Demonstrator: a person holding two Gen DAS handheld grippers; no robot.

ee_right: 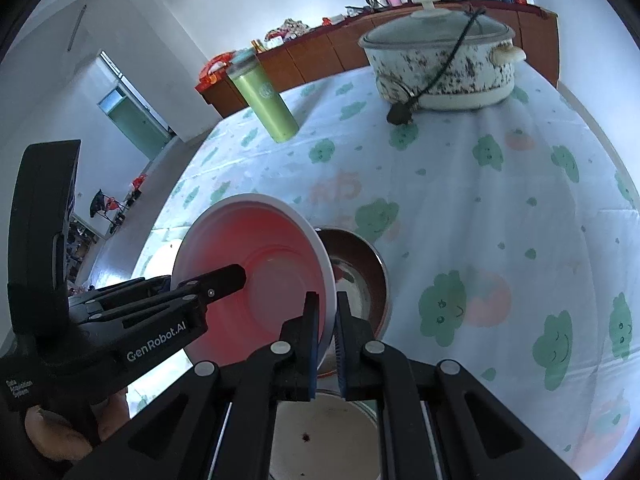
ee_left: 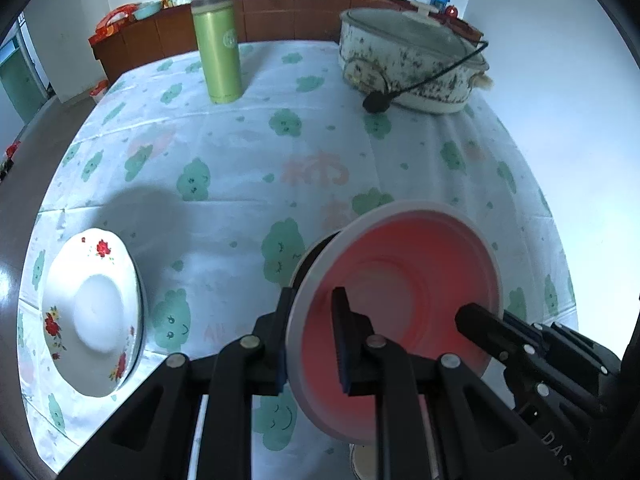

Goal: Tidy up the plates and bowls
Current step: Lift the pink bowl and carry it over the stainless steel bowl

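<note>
A pink bowl with a white rim (ee_left: pixel 400 280) (ee_right: pixel 272 264) hangs tilted above the table, held from both sides. My left gripper (ee_left: pixel 312 304) is shut on its left rim, one finger inside and one outside. My right gripper (ee_right: pixel 326 304) is shut on the opposite rim; one of its fingers (ee_left: pixel 480 324) shows inside the bowl in the left wrist view. Just behind and below the pink bowl sits a metal bowl with a brown rim (ee_right: pixel 360 276). A white plate with red flowers (ee_left: pixel 92 320) lies on the table to the left. A white dish (ee_right: pixel 320 432) lies under my right gripper.
The table has a white cloth with green cloud prints (ee_left: pixel 240 140). A green tumbler (ee_left: pixel 218 52) stands at the back left. A speckled electric pot with lid (ee_left: pixel 408 60) stands at the back right, its black plug (ee_left: pixel 376 102) on the cloth. A cluttered wooden cabinet (ee_left: pixel 280 12) stands behind.
</note>
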